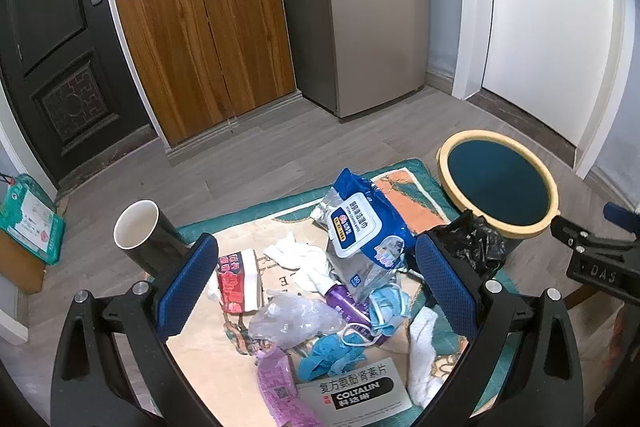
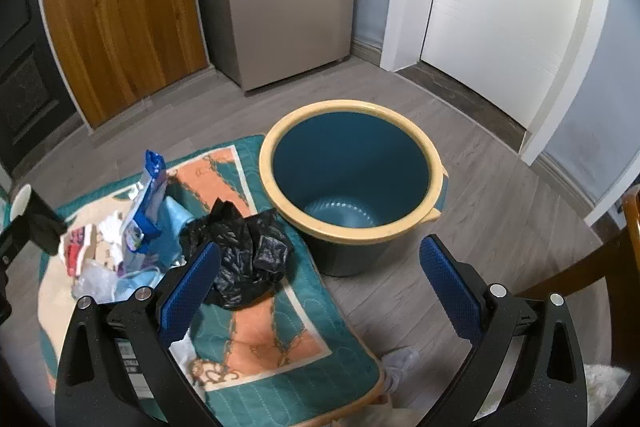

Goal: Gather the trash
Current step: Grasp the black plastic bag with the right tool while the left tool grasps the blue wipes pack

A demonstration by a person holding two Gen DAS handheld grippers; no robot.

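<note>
A pile of trash lies on a teal and orange mat (image 1: pixel 416 203): a blue wet-wipes pack (image 1: pixel 360 227), a red and white box (image 1: pixel 236 279), a clear plastic bag (image 1: pixel 292 319), a blue mask (image 1: pixel 388 307), blue gloves (image 1: pixel 328 355) and a grey Coltalin box (image 1: pixel 356 395). My left gripper (image 1: pixel 316 283) hangs open above the pile, holding nothing. A black paper cup (image 1: pixel 144 235) sits just outside its left finger. A crumpled black bag (image 2: pixel 244 255) lies beside the blue bin with a yellow rim (image 2: pixel 352 233), which is empty. My right gripper (image 2: pixel 320 291) is open in front of the bin.
A wooden cabinet (image 1: pixel 200 27), a fridge (image 1: pixel 372 7), a white door (image 2: pixel 500 7) and a dark door (image 1: pixel 52 39) ring the grey floor. A green package (image 1: pixel 28 219) sits far left. A white tissue (image 2: pixel 400 359) lies off the mat. Wooden furniture (image 2: pixel 600 259) stands right.
</note>
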